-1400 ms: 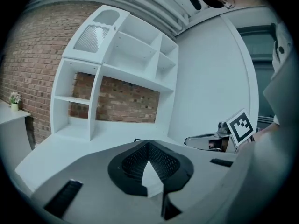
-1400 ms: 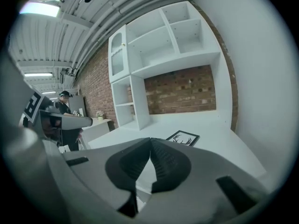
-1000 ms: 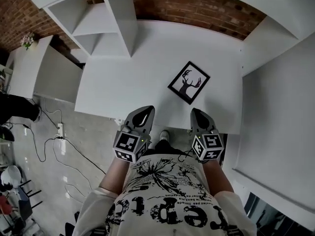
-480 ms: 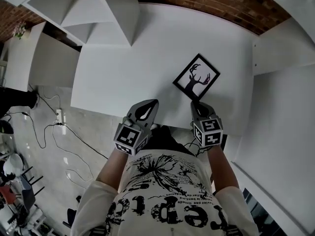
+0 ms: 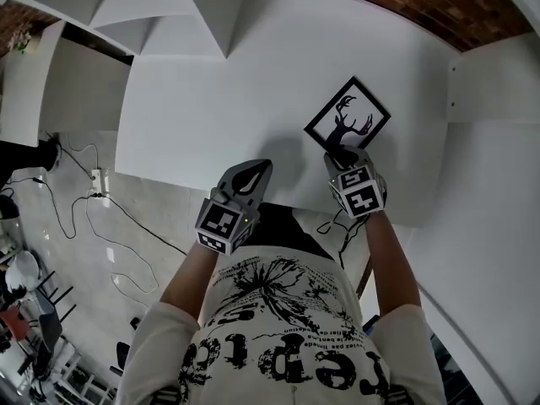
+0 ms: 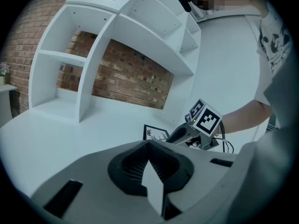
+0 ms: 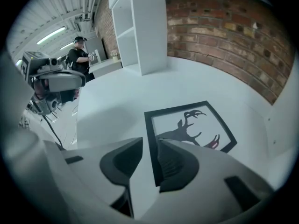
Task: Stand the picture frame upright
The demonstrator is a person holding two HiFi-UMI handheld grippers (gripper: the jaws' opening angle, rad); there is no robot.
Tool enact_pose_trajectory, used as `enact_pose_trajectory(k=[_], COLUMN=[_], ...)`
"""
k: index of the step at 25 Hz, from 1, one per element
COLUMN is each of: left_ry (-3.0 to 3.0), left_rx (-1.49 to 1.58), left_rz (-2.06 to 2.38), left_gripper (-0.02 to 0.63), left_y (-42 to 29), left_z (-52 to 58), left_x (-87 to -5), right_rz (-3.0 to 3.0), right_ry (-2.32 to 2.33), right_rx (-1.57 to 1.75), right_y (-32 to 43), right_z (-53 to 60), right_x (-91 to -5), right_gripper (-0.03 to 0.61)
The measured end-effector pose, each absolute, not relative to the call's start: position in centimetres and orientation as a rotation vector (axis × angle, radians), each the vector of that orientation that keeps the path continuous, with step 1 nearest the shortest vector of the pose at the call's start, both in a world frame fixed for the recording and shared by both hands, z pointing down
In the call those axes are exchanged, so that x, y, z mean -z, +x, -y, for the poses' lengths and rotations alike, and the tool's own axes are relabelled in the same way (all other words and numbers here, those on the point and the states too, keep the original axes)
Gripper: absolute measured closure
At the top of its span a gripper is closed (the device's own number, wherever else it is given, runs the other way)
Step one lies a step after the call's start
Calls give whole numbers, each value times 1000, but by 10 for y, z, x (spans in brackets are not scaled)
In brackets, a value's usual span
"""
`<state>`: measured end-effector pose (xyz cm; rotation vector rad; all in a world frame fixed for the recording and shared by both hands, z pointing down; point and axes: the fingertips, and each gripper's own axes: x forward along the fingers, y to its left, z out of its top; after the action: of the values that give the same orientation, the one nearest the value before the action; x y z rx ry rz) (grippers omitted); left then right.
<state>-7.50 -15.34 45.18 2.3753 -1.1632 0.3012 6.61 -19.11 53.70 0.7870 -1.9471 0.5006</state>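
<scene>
The black picture frame (image 5: 348, 115) with a deer silhouette lies flat on the white table (image 5: 211, 99), right of its middle. My right gripper (image 5: 344, 153) tilts steeply down over the frame's near corner. Its jaws have just been opening. In the right gripper view the frame (image 7: 189, 125) has its left edge running up through the gap of my right gripper (image 7: 149, 146), and the pads do not press on it. My left gripper (image 5: 256, 171) hovers shut and holds nothing over the table's front edge, left of the frame. The left gripper view shows the frame (image 6: 156, 133) beyond the shut left gripper (image 6: 150, 146).
A white shelf unit (image 5: 177, 11) stands at the table's back left against a brick wall (image 5: 456, 7). Another white surface (image 5: 481, 184) adjoins on the right. Cables (image 5: 93, 201) lie on the floor at the left. A person (image 7: 79, 55) stands far off.
Both grippers have come down and forward towards the table. The right one has tipped downward over the frame's near corner and its jaws have parted. The left stays shut.
</scene>
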Motion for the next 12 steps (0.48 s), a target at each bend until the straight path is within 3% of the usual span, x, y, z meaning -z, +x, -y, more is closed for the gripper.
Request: enact_pose_trajectory(k=[10,12], left_ry=[2361,2357], left_rx=[-308,-311], left_rz=[1139,1137], left_gripper=[607,607], left_y=[-76,-78], left_z=[160,159], left_x=[-464,-466], right_rz=[1786,1776], right_ry=[583,585], right_rx=[-416,-383], right_y=[58,57], right_z=[198,202], right_x=[-564,-565], right_gripper=[472,500])
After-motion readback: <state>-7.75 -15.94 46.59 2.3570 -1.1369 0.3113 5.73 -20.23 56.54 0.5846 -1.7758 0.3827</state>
